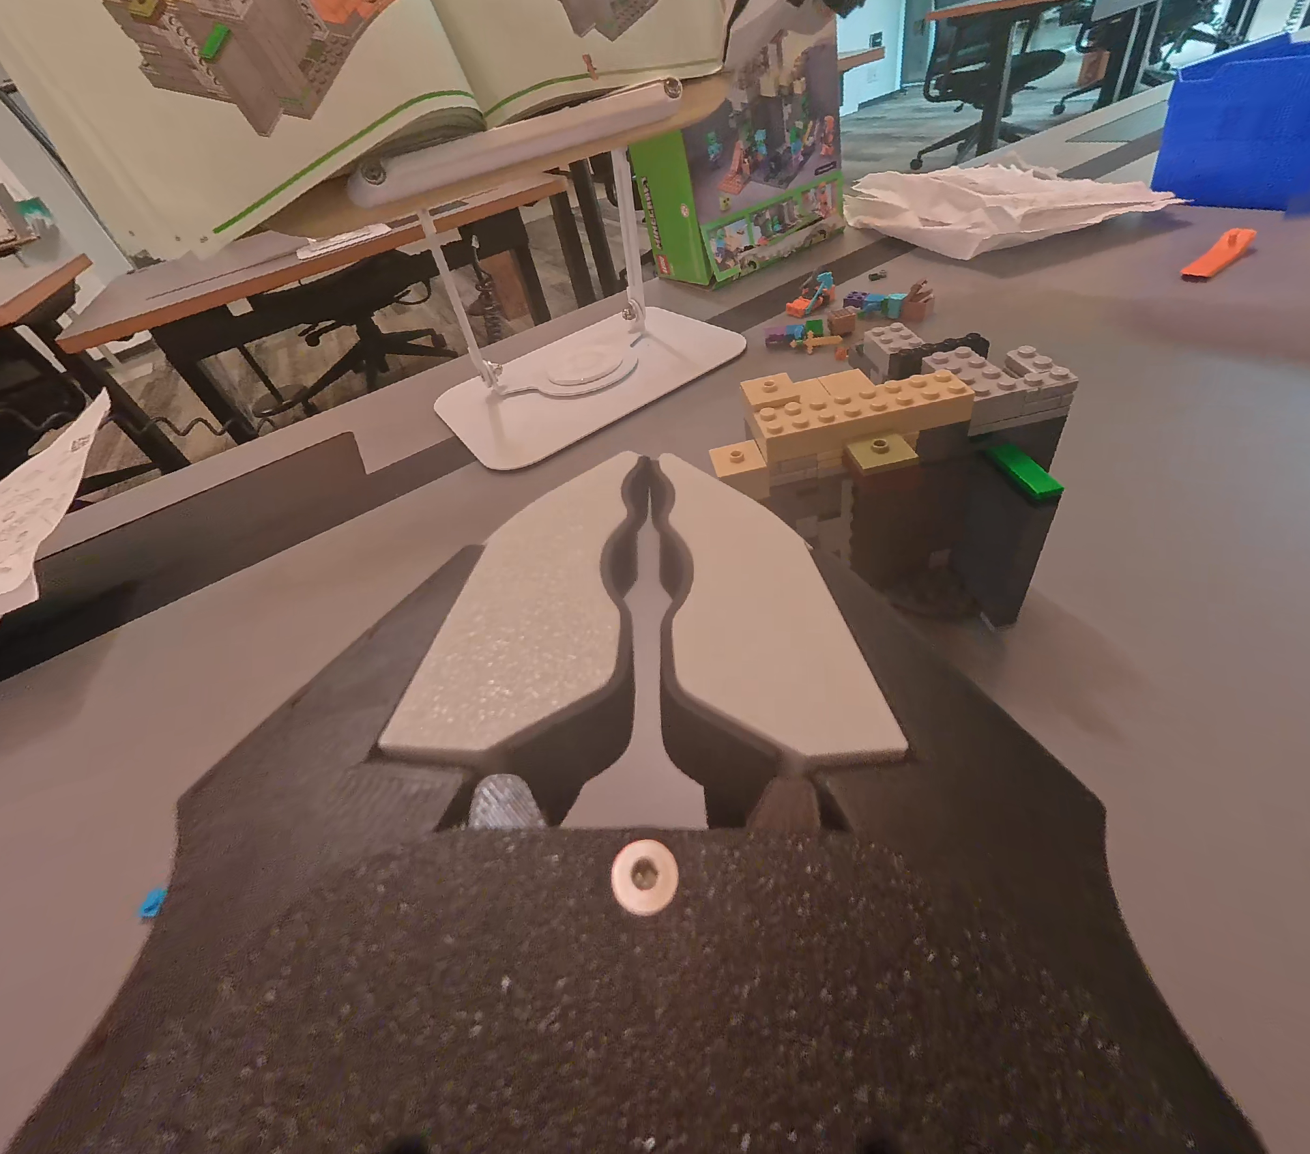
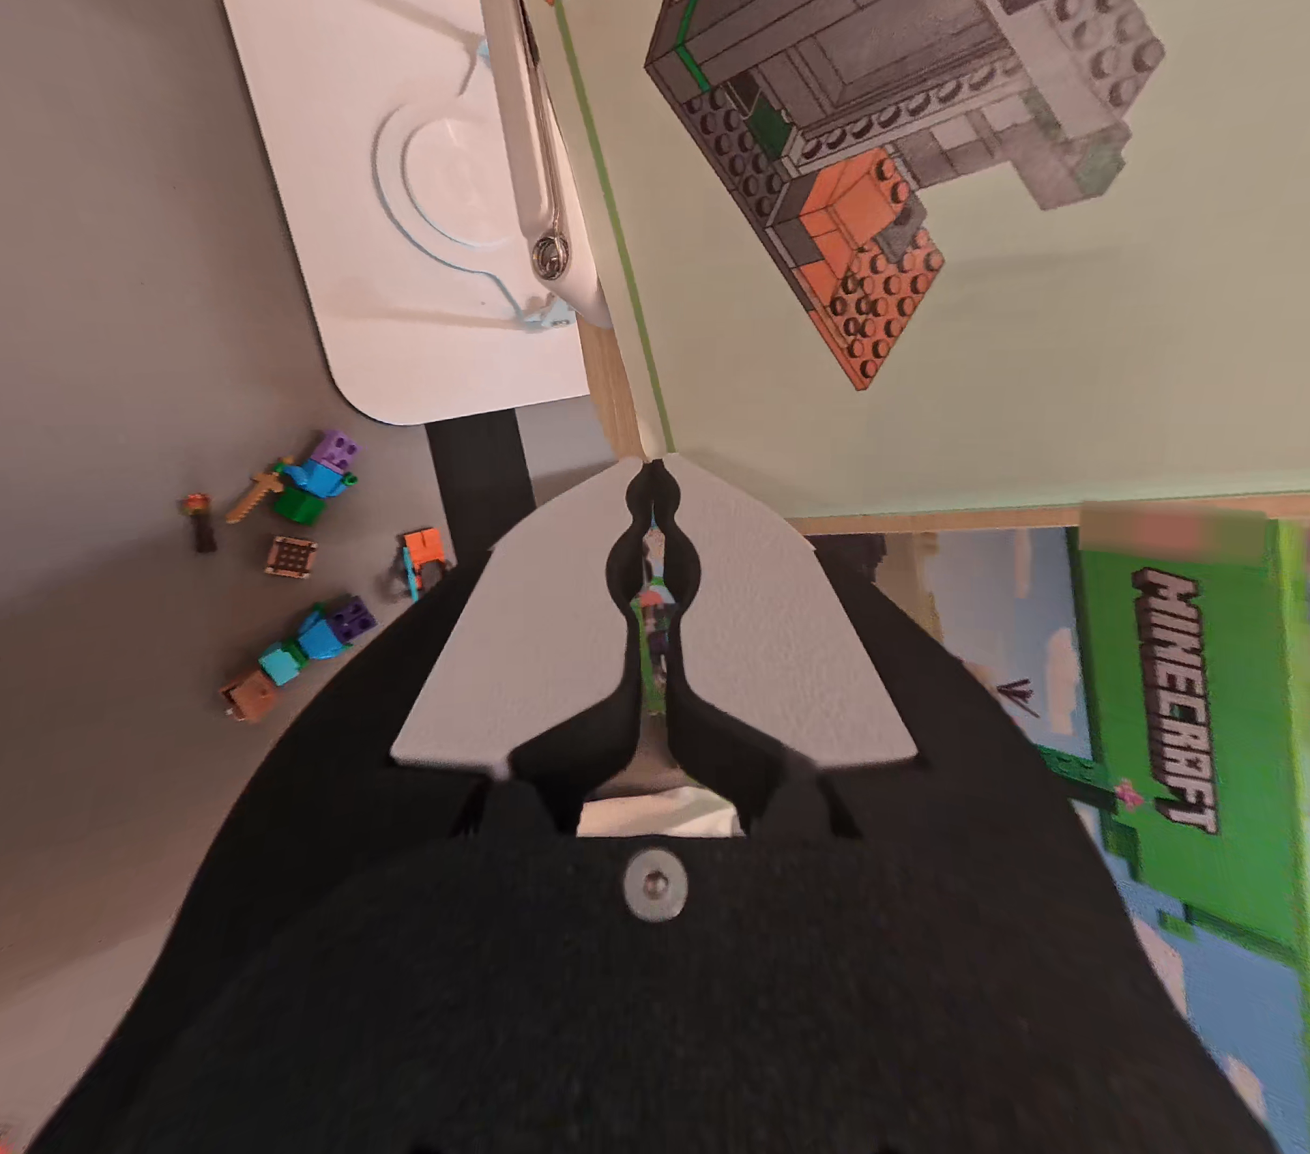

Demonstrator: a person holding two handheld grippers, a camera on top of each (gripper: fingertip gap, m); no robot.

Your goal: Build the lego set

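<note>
The part-built lego model [image 1: 886, 411], tan and grey on top with a green tile [image 1: 1024, 471] on its dark side, stands on the grey table [image 1: 213, 659]. My left gripper [image 1: 648, 468] is shut with nothing in it, low over the table just left of the model. The open instruction booklet [image 1: 354, 21] rests on a white stand [image 1: 588, 368]. My right gripper [image 2: 653, 466] is shut on the lower corner of the booklet's right page [image 2: 921, 411]. It also shows in the left wrist view [image 1: 730, 49], at that page corner.
Loose small pieces and minifigures [image 1: 851, 312] lie behind the model and show in the right wrist view [image 2: 305, 553]. The green set box [image 1: 765, 184] stands behind them. White paper bags [image 1: 992, 205], an orange tool [image 1: 1216, 262] and a blue bin [image 1: 1240, 127] sit at the right. About 35 cm separates my left fingertips from my right.
</note>
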